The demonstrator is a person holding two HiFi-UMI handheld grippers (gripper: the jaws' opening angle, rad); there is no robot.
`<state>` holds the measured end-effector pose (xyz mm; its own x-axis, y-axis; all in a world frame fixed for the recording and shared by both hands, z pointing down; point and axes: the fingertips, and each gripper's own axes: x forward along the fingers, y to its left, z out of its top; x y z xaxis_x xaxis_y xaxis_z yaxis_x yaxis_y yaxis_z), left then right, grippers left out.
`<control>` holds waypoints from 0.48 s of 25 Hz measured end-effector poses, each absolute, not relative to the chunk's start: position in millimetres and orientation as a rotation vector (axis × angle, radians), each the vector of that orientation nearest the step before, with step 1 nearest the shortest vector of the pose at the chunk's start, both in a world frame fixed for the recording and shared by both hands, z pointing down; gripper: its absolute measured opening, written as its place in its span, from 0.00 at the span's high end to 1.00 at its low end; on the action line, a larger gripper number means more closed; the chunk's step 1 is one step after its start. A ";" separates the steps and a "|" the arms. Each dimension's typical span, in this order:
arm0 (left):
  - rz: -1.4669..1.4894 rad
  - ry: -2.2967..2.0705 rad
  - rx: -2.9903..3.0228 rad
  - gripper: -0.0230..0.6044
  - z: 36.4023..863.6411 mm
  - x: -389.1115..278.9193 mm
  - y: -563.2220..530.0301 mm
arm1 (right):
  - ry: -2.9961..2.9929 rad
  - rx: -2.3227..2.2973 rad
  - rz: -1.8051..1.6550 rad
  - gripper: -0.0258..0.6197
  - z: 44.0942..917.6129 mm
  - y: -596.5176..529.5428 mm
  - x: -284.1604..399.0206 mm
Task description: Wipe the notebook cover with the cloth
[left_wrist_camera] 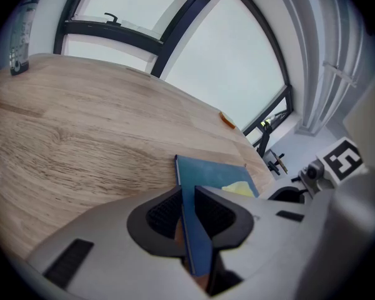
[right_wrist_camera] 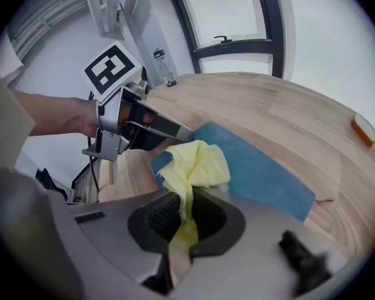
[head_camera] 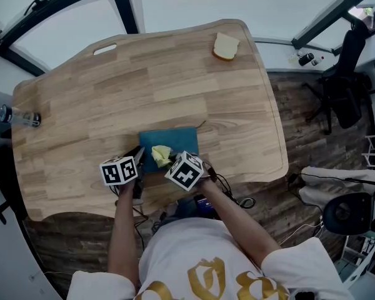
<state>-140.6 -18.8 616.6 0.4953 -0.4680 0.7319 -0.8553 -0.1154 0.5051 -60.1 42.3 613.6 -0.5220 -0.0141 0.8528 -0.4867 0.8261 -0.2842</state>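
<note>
Holding the blue notebook by its near edge, the left gripper pins it at the bench front; the right gripper, clamped on the yellow cloth, sits over the near-left cover, which extends away and rightward. Only the left gripper view shows the pinched edge

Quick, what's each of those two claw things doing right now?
The left gripper is closed on the blue notebook, at its edge.
The right gripper is closed on the yellow cloth.
</note>
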 end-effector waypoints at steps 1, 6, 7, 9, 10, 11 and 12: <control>0.495 -1.124 1.755 0.85 616.5 -140.5 -18.6 | -2.048 0.375 0.627 0.90 613.5 42.0 -56.8; 0.495 -1.130 1.760 0.85 617.4 -139.4 -19.3 | -2.050 0.416 0.669 0.90 614.2 37.2 -38.8; 0.498 -1.135 1.762 0.85 617.3 -139.8 -19.6 | -2.048 0.429 0.665 0.90 614.3 35.6 -34.3; 0.504 -1.142 1.762 0.85 617.2 -140.9 -19.6 | -2.041 0.459 0.644 0.90 614.3 33.2 -24.1; 0.507 -1.144 1.762 0.85 617.2 -141.1 -19.6 | -2.037 0.476 0.632 0.90 614.2 32.3 -19.2; 0.511 -1.145 1.763 0.85 617.4 -140.9 -19.6 | -2.032 0.495 0.622 0.90 614.4 31.4 -14.6; 0.515 -1.146 1.767 0.85 617.6 -140.5 -19.6 | -2.022 0.521 0.617 0.90 614.9 30.0 -10.1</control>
<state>-140.5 -19.6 617.6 0.4753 -0.4767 0.7395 -0.8695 -0.1259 0.4777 -10.1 30.0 614.9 -0.4799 -0.1160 0.8696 -0.5816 0.7841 -0.2164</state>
